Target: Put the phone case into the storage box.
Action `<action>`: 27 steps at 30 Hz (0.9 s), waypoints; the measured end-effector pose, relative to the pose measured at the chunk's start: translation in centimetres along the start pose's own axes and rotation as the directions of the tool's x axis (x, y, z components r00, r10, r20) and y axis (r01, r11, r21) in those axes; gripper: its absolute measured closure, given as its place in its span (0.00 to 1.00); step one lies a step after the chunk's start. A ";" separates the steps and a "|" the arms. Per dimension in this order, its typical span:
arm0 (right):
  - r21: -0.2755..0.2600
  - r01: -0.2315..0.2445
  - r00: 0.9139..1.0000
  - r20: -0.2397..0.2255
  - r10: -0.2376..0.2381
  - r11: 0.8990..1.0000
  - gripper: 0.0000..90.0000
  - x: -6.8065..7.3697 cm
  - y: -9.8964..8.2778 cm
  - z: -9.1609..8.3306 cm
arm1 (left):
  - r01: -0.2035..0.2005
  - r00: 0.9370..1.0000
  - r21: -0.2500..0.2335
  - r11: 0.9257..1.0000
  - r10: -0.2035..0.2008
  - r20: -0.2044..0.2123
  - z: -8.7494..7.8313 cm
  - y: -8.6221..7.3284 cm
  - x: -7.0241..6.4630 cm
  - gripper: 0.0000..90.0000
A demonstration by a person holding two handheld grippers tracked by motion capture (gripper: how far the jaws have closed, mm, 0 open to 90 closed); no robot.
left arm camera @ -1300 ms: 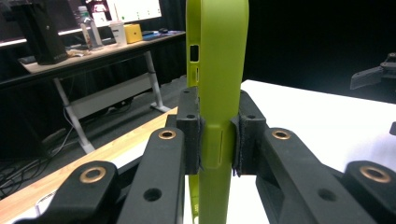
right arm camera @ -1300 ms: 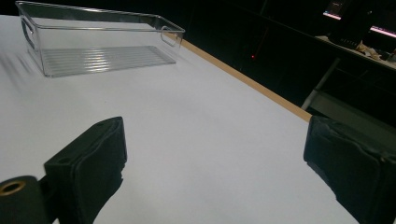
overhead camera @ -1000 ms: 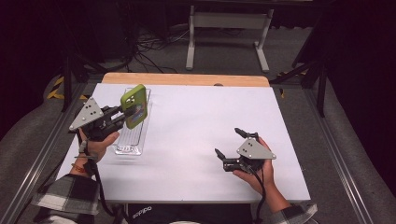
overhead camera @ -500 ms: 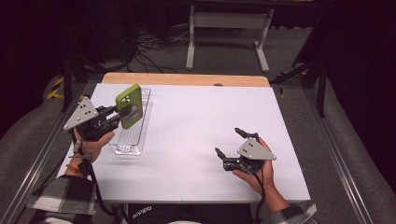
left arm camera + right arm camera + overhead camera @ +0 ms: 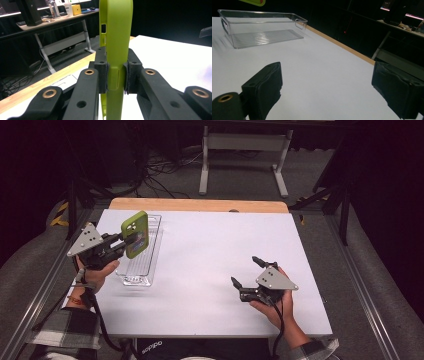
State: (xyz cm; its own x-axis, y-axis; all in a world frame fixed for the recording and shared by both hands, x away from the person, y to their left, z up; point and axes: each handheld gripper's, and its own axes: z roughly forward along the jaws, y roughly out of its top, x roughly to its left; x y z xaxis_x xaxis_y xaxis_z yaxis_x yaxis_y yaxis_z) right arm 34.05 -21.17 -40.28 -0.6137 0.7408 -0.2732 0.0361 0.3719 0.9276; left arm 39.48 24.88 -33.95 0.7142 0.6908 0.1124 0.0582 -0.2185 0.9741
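My left gripper is shut on a green phone case, held upright above a clear plastic bin on the left of the white table. In the left gripper view the case stands edge-on, pinched between both pads. My right gripper rests low over the table's right front, jaws wide apart with nothing between them. In the right gripper view the open gripper faces the bin, which has nothing in it.
A wooden strip runs along the table's far edge. Metal rails flank the table on both sides. Beyond it stand a grey frame stand and cables on the floor.
The left gripper has lifted the green case slightly and drifted back toward the left, over the bin. The right gripper has stayed where it was.
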 end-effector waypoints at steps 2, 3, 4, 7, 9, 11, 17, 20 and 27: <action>0.003 0.001 1.000 -0.001 -0.001 1.000 0.13 0.0 0.0 0.1 | -0.001 1.000 0.002 1.000 0.001 -0.002 0.0 0.0 0.0 0.86; 0.004 0.002 1.000 0.000 -0.002 1.000 0.13 0.0 0.0 0.1 | -0.002 1.000 0.003 1.000 0.002 -0.002 0.0 0.0 0.0 0.86; 0.004 0.000 1.000 0.000 0.000 1.000 0.13 0.1 0.0 0.1 | -0.004 1.000 0.005 1.000 0.004 -0.002 0.0 0.0 0.0 0.86; 0.007 0.003 1.000 -0.001 -0.003 1.000 0.13 0.1 0.0 0.1 | -0.008 1.000 0.007 1.000 0.008 -0.003 0.0 0.0 0.0 0.86; 0.008 0.005 1.000 -0.001 -0.004 1.000 0.13 0.1 0.0 0.1 | -0.013 1.000 0.013 1.000 0.013 -0.002 0.1 0.0 0.1 0.86; 0.012 0.004 1.000 -0.002 -0.004 1.000 0.13 0.1 -0.1 0.2 | -0.031 1.000 0.030 0.999 0.031 -0.001 0.4 0.0 0.4 0.86; 0.028 0.005 1.000 -0.004 -0.005 1.000 0.13 0.1 -0.2 0.5 | -0.033 0.999 0.080 0.996 0.033 0.003 1.8 0.1 2.6 0.86; 0.033 0.005 1.000 -0.008 -0.005 0.999 0.13 0.1 -0.2 0.6 | -0.018 1.000 0.101 0.995 0.019 -0.006 2.8 0.2 4.6 0.86; 0.053 -0.008 1.000 0.000 0.008 0.999 0.13 -0.2 -0.5 0.9 | 0.023 0.999 0.097 0.995 -0.025 0.026 5.4 -0.4 7.8 0.86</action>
State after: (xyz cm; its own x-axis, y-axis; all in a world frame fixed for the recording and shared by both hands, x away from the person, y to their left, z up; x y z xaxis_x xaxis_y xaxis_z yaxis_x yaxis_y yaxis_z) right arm 34.87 -20.97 -40.95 -0.6136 0.7434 -0.2660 0.0822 0.3953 0.9149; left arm 48.79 26.57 -34.54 0.7302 0.6783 0.0824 0.1416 -0.2682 0.9529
